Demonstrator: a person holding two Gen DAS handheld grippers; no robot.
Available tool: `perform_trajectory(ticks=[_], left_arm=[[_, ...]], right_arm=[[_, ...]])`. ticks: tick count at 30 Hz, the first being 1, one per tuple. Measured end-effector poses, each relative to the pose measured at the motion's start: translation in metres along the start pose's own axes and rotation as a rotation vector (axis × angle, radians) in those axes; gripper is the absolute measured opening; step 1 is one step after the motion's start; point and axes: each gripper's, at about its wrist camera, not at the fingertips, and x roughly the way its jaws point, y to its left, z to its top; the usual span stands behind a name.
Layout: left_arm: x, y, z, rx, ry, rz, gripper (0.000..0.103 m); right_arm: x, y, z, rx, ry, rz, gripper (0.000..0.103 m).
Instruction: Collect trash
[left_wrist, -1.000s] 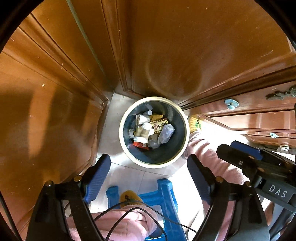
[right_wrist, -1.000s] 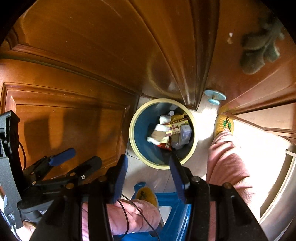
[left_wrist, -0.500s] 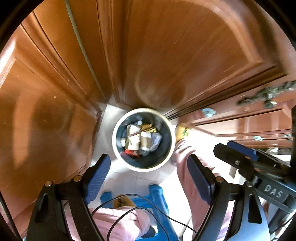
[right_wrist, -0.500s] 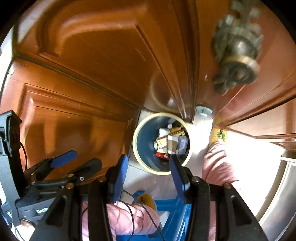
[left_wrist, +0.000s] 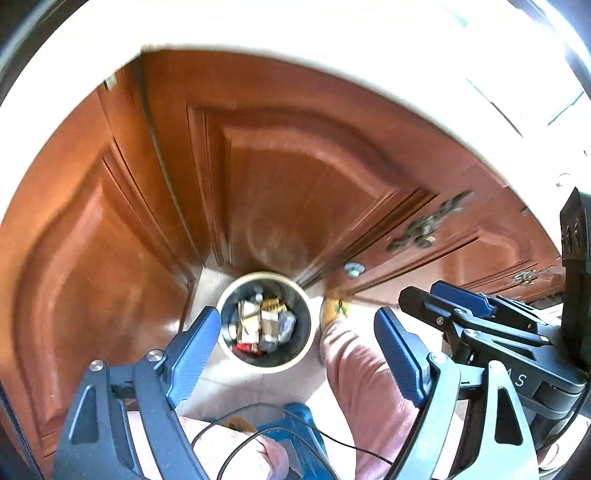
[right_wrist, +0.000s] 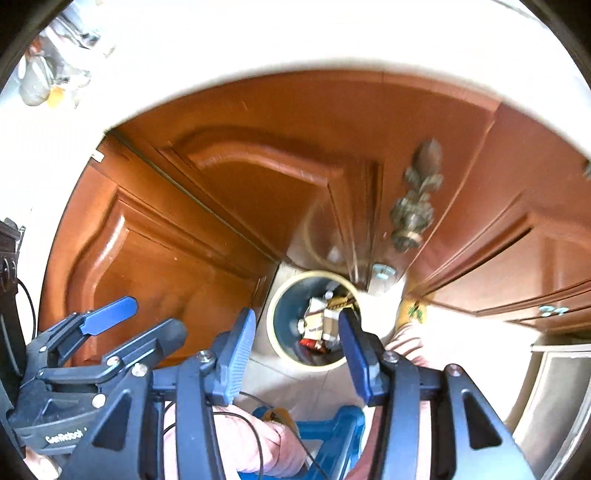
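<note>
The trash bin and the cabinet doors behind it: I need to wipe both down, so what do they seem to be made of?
The trash bin looks like moulded plastic: a smooth cream rim, a dark matt inner wall, no seams visible. The cabinet doors look like reddish-brown wood or wood veneer under glossy varnish: raised panels, faint grain, and window light reflecting off them. Blur leaves solid wood or laminate open.

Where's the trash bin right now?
The trash bin sits on the floor in the corner of the wooden cabinets, low and central in both wrist views, beyond the blue stool and just left of the yellow slipper.
</note>
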Motion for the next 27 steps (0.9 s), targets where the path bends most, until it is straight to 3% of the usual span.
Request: perform_trajectory(ticks=[11, 22, 27], left_arm=[[-0.115, -0.032, 0.02, 0.071, -0.3, 0.075, 0.083], [-0.201, -0.049, 0.036, 0.088, -0.478, 0.159, 0.088], [-0.229, -0.054, 0.038, 0.106, -0.536, 0.192, 0.089]], right_arm=[[-0.112, 0.028, 0.011, -0.042, -0.229, -0.02, 0.047], [-0.193, 0.057, 0.02, -0.086, -0.419, -0.041, 0.047], [-0.212, 0.062, 0.023, -0.088, -0.463, -0.041, 0.048]])
